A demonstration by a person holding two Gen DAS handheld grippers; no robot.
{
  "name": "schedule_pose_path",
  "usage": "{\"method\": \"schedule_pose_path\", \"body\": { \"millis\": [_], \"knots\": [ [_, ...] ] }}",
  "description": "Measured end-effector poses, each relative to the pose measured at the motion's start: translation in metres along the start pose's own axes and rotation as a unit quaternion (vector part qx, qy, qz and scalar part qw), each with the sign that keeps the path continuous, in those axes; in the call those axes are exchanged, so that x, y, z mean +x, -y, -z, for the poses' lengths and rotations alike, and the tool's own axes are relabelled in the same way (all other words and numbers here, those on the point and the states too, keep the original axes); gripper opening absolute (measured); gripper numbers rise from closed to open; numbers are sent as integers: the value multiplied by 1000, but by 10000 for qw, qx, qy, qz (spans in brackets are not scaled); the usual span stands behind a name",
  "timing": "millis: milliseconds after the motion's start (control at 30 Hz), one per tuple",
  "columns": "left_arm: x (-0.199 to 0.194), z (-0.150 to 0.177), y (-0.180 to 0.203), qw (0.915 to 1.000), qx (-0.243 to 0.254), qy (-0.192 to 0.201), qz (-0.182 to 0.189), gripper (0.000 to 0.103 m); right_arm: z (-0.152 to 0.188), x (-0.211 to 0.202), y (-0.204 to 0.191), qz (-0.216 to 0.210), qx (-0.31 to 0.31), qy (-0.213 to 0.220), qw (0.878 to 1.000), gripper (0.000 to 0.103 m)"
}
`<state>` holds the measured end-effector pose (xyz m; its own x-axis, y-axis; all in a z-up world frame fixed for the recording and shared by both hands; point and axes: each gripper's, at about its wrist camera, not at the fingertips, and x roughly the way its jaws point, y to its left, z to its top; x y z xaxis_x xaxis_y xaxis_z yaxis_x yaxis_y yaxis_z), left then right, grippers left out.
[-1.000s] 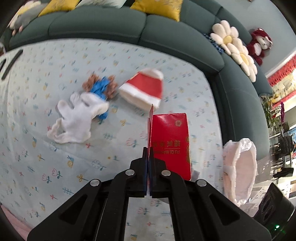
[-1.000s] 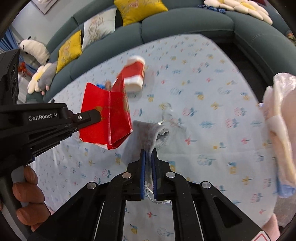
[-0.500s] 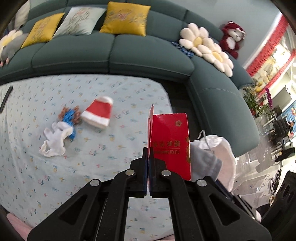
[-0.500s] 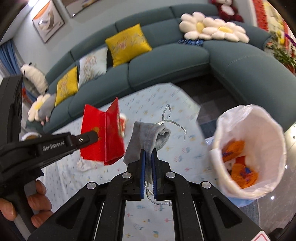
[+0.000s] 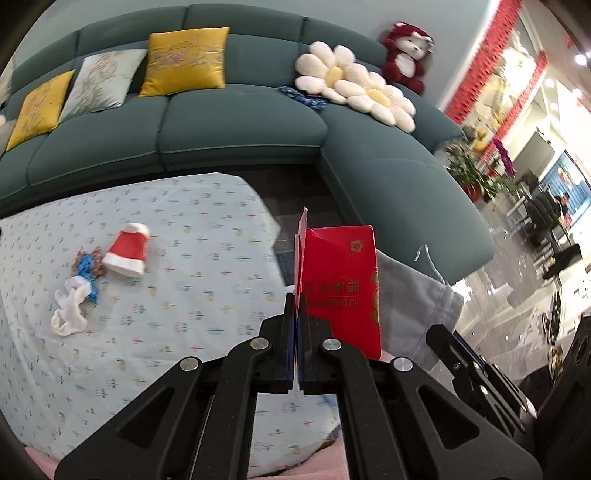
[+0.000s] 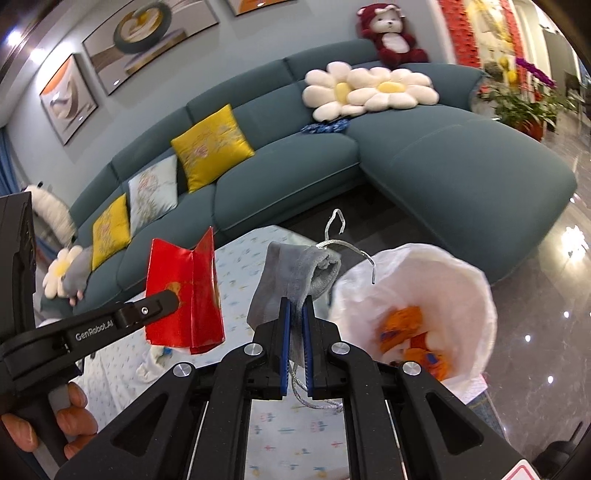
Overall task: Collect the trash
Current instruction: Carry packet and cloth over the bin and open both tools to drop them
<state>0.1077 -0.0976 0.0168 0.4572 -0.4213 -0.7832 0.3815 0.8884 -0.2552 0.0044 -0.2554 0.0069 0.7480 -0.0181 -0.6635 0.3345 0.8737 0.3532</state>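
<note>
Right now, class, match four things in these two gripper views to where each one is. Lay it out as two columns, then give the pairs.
1. red envelope
2. grey pouch
3. orange wrappers
4. Santa hat

A. lying on the floral cloth
B. clamped in the left gripper
C. inside the white bin bag
D. clamped in the right gripper

Pairs: 1-B, 2-D, 3-C, 4-A

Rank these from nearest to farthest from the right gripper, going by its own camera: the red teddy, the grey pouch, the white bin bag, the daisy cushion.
1. grey pouch, pinched in the right gripper.
2. white bin bag, just right of it, below.
3. daisy cushion, on the sofa behind.
4. red teddy, on the sofa back, farthest.
</note>
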Motion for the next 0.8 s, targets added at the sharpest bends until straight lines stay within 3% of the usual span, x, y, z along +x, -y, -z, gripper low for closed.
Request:
{"method": "schedule_pose_path", "body": {
  "millis": [500, 800],
  "knots": [
    [38, 13, 74, 9974, 579, -330, 262, 1, -3, -12, 81, 402, 509, 149, 9978, 6],
    [60, 17, 94, 9960, 672, -500, 312, 1, -4, -6, 101, 484, 633, 124, 9967, 6]
  ]
}}
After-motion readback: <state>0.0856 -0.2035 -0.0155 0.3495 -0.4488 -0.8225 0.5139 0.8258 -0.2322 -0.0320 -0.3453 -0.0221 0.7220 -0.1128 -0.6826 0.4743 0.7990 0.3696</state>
